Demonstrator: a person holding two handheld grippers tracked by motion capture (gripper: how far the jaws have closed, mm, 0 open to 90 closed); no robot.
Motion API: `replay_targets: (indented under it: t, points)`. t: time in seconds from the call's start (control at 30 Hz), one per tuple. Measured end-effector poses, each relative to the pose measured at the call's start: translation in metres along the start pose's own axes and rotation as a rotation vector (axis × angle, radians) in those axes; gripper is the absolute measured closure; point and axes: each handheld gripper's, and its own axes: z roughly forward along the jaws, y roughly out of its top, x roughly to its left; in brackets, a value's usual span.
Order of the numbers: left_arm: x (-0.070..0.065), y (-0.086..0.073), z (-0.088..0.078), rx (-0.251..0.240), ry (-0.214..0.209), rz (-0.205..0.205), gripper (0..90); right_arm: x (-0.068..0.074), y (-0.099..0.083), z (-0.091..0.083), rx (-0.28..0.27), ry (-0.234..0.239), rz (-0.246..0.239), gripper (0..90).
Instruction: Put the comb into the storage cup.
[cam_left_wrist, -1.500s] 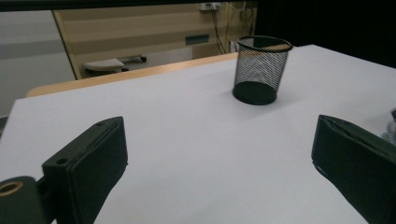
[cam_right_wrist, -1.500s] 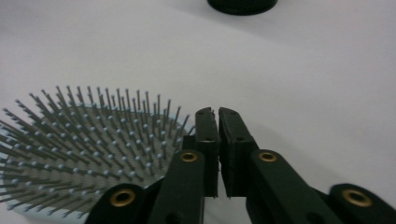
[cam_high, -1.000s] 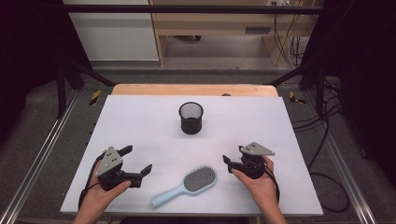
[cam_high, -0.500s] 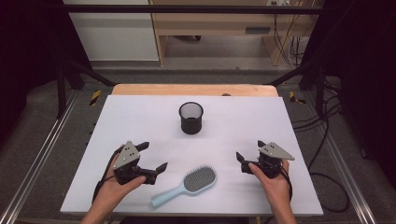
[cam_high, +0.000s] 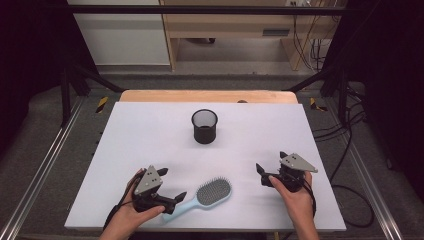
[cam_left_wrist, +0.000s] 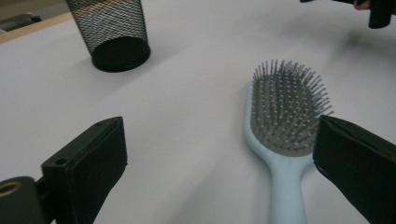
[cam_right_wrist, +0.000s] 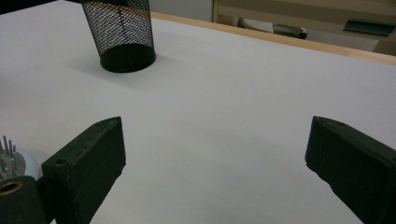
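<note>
- The left gripper (cam_high: 176, 199) sits at the near edge of the white table (cam_high: 150, 130), its jaws spread wide and holding nothing.
- The light blue hairbrush (cam_high: 206, 196) lies flat, bristles up, its handle end just beside the left gripper's tips; in the left gripper view the handle runs up between the open jaws, nearer the right one, untouched.
- The right gripper (cam_high: 264, 175) rests well to the right of the brush head, apart from it; its jaws have just been opening and stand wide with bare table between them.
- Farther back, the black mesh cup (cam_high: 204, 126) stands upright mid-table.
</note>
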Motion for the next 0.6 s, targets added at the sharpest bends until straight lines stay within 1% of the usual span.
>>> replay_targets:
  t: [0.1, 0.17, 0.27, 0.43, 0.6]
  points:
    - [-0.007, -0.002, 0.006, 0.046, -0.028, 0.024, 3.2, -0.003, 0.000, -0.001, -0.004, -0.005, 0.004, 5.2]
    - [-0.012, -0.005, 0.011, 0.072, -0.045, 0.037, 3.2, -0.006, -0.001, -0.002, 0.002, -0.010, 0.014, 5.2]
    - [-0.016, -0.008, 0.016, 0.103, -0.066, 0.052, 3.3, -0.007, -0.001, -0.002, 0.001, -0.008, 0.021, 5.2]
    - [-0.018, -0.012, 0.021, 0.144, -0.090, 0.062, 4.7, -0.006, 0.000, -0.002, 0.004, -0.007, 0.020, 5.2]
    - [-0.020, -0.014, 0.023, 0.165, -0.100, 0.074, 7.1, -0.006, 0.000, -0.003, 0.005, -0.007, 0.022, 5.2]
